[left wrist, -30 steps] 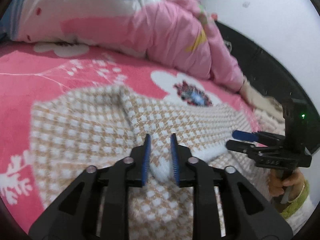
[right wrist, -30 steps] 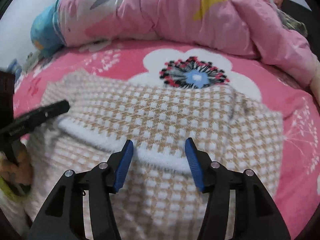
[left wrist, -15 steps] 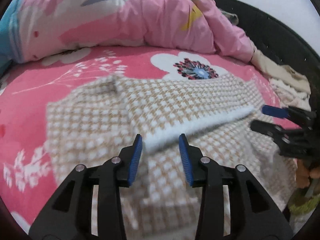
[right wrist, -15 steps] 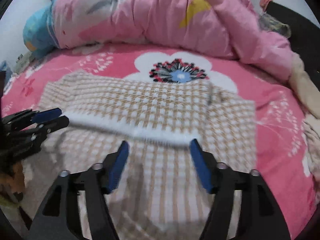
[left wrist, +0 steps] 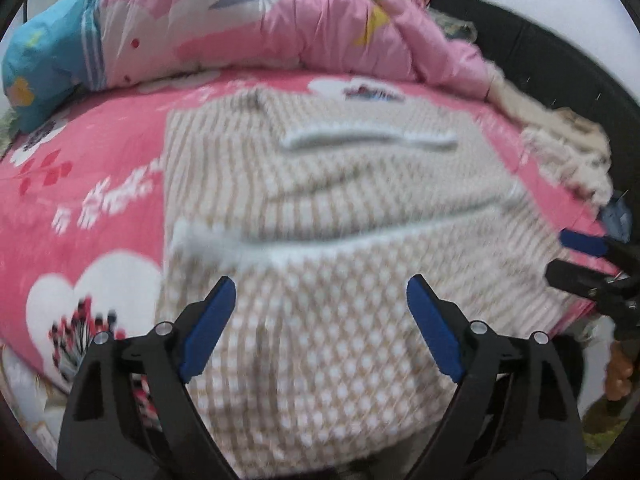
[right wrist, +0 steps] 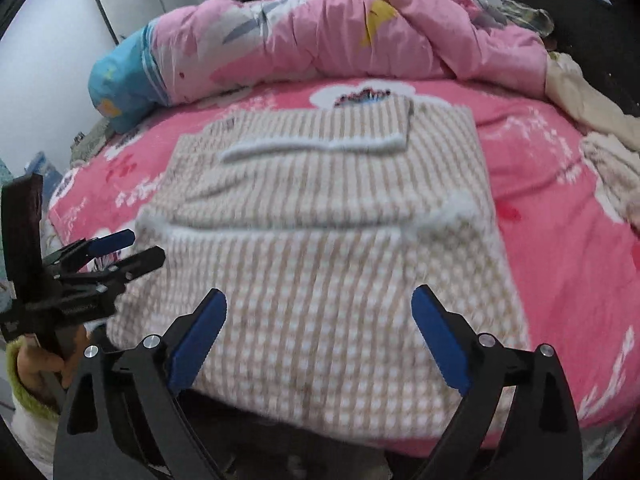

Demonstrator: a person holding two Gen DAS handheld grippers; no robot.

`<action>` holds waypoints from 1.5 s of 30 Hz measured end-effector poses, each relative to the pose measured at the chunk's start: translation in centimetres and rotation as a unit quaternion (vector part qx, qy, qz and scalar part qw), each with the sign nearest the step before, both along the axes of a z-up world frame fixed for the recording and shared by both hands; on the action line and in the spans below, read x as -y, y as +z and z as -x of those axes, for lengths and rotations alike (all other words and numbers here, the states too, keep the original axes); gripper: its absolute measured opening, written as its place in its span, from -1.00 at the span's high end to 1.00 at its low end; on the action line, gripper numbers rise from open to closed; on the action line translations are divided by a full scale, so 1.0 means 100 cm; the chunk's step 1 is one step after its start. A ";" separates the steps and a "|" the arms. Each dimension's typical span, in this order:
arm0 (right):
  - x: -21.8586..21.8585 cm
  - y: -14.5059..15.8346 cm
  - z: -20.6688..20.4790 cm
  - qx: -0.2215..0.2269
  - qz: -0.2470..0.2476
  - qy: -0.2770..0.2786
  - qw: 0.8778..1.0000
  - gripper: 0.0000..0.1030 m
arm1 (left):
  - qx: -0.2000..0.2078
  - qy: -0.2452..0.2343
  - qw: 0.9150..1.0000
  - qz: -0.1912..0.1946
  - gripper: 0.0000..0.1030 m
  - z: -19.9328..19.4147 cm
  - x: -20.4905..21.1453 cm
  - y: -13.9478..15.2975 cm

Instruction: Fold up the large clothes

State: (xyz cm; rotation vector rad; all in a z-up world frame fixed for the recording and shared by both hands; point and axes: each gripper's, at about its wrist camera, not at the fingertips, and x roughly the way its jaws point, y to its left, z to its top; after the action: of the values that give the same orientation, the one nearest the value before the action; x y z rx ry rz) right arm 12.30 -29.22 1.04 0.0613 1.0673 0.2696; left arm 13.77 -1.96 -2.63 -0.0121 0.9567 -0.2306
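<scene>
Both tools, left tool (left wrist: 320, 292) and right tool (right wrist: 318, 306), are opening, empty. Below them my checked sweater (right wrist: 320, 240) lies folded on the bed (right wrist: 560, 200).

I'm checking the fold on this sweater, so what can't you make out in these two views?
- Sweater weave: motion-blurred, both views.
- Sweater's near hem: hidden behind the gripper arms and cut off by the bottom edge, both views.
- Cream pile: cut off by the right edge, right wrist view.
- Layers under the folded white band: covered by it.
</scene>
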 end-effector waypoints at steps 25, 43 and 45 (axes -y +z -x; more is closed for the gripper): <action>-0.005 -0.066 0.004 -0.057 0.008 -0.019 0.998 -0.88 | -0.024 0.049 0.999 -0.005 -0.85 0.004 -0.006 -0.048; -0.002 -0.067 0.009 -0.058 0.001 -0.023 0.998 -0.89 | -0.036 0.055 0.998 0.001 -0.85 -0.002 -0.007 -0.047; -0.002 -0.067 0.009 -0.058 0.001 -0.023 0.998 -0.89 | -0.037 0.056 0.998 0.001 -0.85 -0.002 -0.007 -0.047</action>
State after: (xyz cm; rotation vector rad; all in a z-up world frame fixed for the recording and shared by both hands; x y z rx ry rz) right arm 11.39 -29.00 -5.68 0.1008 1.1808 0.2260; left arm 13.96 -1.26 -7.35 -0.0751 1.0254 -0.1289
